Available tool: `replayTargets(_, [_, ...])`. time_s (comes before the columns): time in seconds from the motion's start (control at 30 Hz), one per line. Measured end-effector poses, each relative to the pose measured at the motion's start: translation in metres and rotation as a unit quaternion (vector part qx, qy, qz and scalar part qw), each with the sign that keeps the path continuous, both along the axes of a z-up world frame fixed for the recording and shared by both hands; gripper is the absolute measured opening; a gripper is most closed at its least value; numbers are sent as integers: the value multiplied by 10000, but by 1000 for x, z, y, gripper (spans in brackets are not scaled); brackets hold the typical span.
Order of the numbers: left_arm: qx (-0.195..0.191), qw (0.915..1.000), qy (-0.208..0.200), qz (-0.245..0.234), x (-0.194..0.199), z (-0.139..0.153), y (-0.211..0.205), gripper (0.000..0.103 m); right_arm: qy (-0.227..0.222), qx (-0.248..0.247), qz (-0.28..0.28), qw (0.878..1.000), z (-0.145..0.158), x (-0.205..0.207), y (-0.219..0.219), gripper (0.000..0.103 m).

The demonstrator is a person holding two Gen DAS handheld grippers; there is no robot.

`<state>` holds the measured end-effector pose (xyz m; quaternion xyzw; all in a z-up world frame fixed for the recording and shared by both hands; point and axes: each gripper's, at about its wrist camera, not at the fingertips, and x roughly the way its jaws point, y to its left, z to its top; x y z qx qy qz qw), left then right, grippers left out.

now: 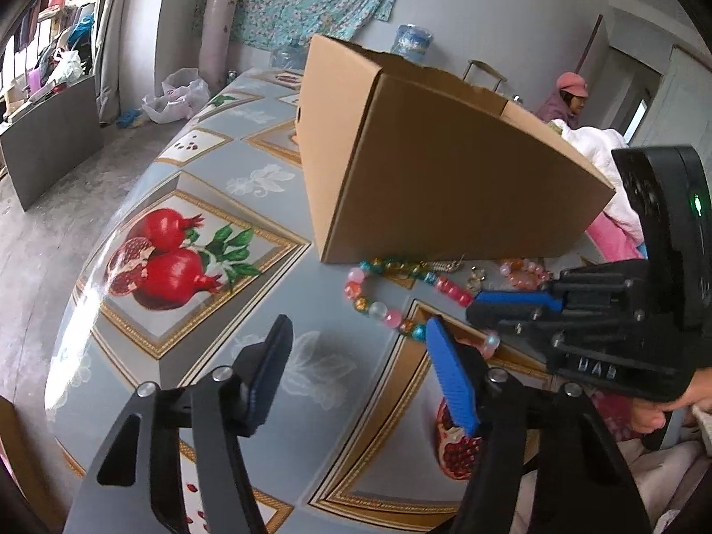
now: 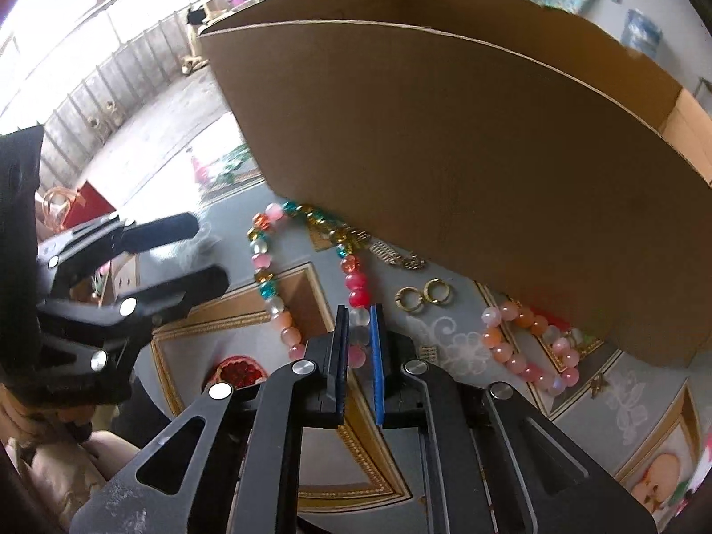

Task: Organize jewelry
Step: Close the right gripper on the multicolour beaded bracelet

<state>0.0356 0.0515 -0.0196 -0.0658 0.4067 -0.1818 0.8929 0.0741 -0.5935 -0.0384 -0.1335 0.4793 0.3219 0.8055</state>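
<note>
A long necklace of pink, orange, teal and clear beads lies looped on the patterned tablecloth in front of a cardboard box. My right gripper points down at it, its jaws nearly together with a clear bead of the strand pinched between the pads. In the left wrist view the same necklace lies just past my left gripper, which stands open over the cloth with nothing between its fingers. The right gripper comes in from the right onto the strand.
Two gold hoop earrings, a gold chain piece and a pink and orange bead bracelet lie along the box's foot. The table's edge curves off at the left. A person in a pink hat sits behind the box.
</note>
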Motion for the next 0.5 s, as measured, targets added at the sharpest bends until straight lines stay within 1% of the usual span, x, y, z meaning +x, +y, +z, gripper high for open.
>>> replayTargets(0.13, [-81,10000,-19,-12,7,3,-2,52,-77,-52,170,9998,-1,-12,6,7])
replayTargets(0.3, [-95,9999,34,-59,17,1,-6,43,-81,-44,227,9997,-2,-17,10,8])
replayTargets(0.4, [-32,9999,89,-98,23,-1,-9,37,-71,-13,246,9997,-3,-22,4,8])
replayTargets(0.43, [-11,9999,127,-106,26,-2,-10,33,-70,-6,251,9997,-3,-23,3,8])
replayTargets(0.5, [2,9997,193,-117,30,-4,-12,29,-63,13,253,9997,3,-22,-4,8])
